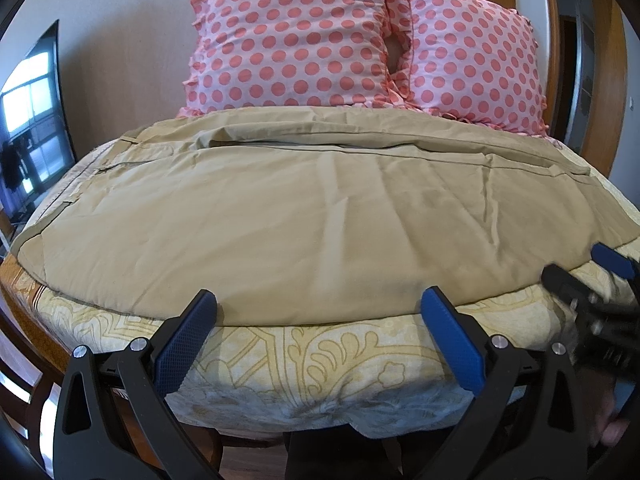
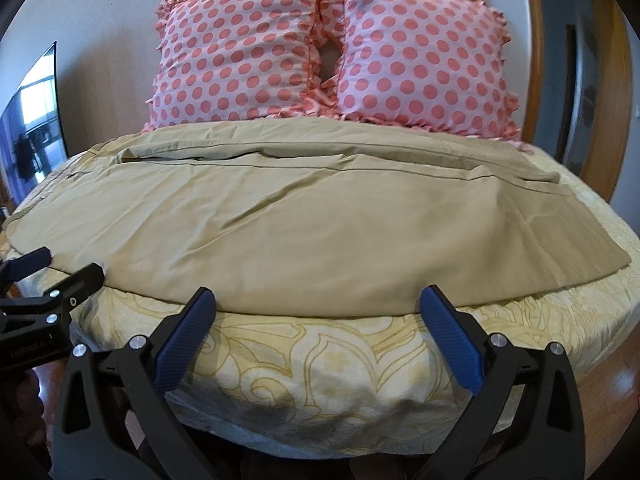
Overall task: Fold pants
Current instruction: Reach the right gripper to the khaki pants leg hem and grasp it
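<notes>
Khaki pants [image 1: 304, 208] lie spread sideways across the bed, one leg laid over the other, waistband at the left and cuffs at the right [image 2: 304, 224]. My left gripper [image 1: 320, 302] is open and empty at the pants' near edge, just above the bed's front. My right gripper [image 2: 318, 300] is open and empty at the same near edge, further right. The right gripper also shows at the right edge of the left wrist view [image 1: 588, 276]. The left gripper shows at the left edge of the right wrist view [image 2: 52, 276].
The bed has a yellow patterned sheet [image 1: 320, 356] [image 2: 320, 364]. Two pink polka-dot pillows [image 1: 296, 36] [image 2: 420, 60] lean against the wall behind the pants. A dark TV screen [image 1: 32, 120] stands at the left. A wooden door frame [image 2: 600, 100] is at the right.
</notes>
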Motion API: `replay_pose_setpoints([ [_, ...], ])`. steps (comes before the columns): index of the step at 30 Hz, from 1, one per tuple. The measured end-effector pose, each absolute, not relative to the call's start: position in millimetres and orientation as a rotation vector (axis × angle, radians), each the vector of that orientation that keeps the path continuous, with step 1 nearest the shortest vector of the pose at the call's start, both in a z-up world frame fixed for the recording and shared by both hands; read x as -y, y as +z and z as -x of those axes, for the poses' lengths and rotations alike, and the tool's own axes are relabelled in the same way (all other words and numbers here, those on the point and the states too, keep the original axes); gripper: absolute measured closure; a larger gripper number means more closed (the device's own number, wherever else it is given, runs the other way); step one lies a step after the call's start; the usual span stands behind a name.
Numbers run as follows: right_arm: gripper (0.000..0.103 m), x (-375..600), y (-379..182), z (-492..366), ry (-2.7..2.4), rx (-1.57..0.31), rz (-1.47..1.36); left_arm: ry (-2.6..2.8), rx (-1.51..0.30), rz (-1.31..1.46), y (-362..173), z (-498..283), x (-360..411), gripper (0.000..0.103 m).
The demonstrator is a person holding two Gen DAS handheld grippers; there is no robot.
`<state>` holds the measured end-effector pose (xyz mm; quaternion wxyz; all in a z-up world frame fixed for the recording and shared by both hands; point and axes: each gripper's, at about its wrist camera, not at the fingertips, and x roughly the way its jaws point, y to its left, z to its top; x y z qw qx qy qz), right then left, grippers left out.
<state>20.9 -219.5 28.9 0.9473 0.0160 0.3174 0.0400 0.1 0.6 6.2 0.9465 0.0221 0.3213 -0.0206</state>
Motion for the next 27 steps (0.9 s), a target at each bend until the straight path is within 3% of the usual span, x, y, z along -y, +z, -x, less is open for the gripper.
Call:
replay_pose_setpoints([
  [6,0.002,280,80,-66,-0.053,-0.598,-0.073,0.002,-0.577,-0.064,41,-5,-16,0.001],
  [13,0.002,387,97,-223,-0.315,-0.736,-0.178,0.112,-0.530,-0.062,73,-63,-31,0.001],
  [15,0.005,414,91,-269,-0.394,-0.767,-0.209,0.121,-0.518,-0.046,81,-77,-34,0.001],
  [17,0.021,441,83,-311,-0.485,-0.806,-0.246,0.119,-0.514,-0.033,85,-86,-35,0.001],
  [20,0.029,477,66,-359,-0.565,-0.856,-0.354,0.114,-0.515,-0.028,85,-99,-34,0.001],
  [27,0.039,505,23,-404,-0.740,-0.961,-0.336,0.094,-0.546,-0.042,72,-121,-32,0.001],
])
